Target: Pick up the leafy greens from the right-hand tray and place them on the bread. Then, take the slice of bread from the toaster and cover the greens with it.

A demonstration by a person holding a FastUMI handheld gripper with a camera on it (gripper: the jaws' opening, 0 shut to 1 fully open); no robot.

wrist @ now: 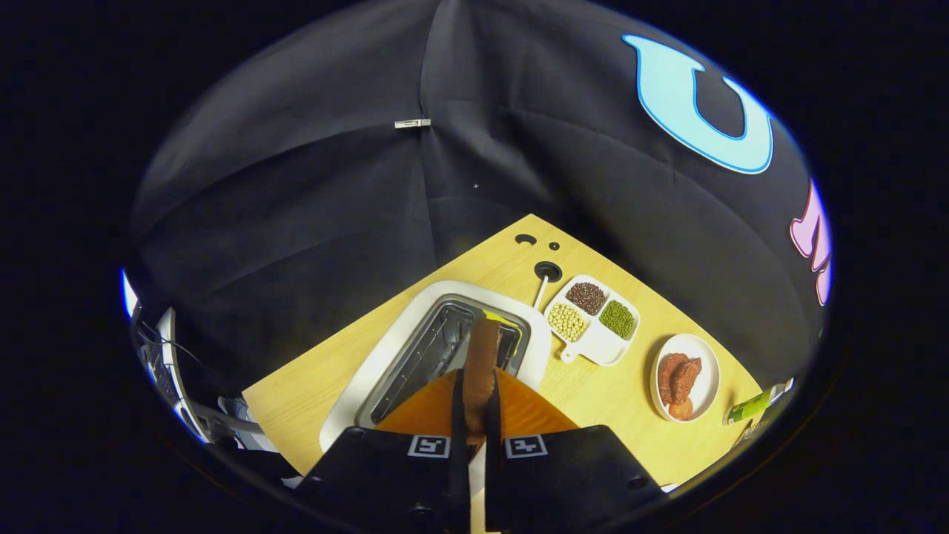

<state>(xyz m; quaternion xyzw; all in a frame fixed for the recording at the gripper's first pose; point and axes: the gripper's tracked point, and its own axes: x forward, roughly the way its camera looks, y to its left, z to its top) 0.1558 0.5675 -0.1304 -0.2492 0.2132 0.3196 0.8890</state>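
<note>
Apparently the last step is underway: the fingers [474,415] are closed on the bread [480,367], held edge-on just above the toaster [415,348], so covering the greens remains.

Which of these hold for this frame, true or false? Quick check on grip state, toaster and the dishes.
1. The gripper is shut on the slice of bread. True: both fingers press its sides, and it stands on edge between them.
2. The slice sits fully down in the toaster. False: it is held above the toaster's open slot.
3. The divided tray holds three kinds of beans or seeds. True.
4. The round plate holds leafy greens. False: reddish-brown pieces lie on it.
5. The divided tray lies between the toaster and the round plate. True.
</note>
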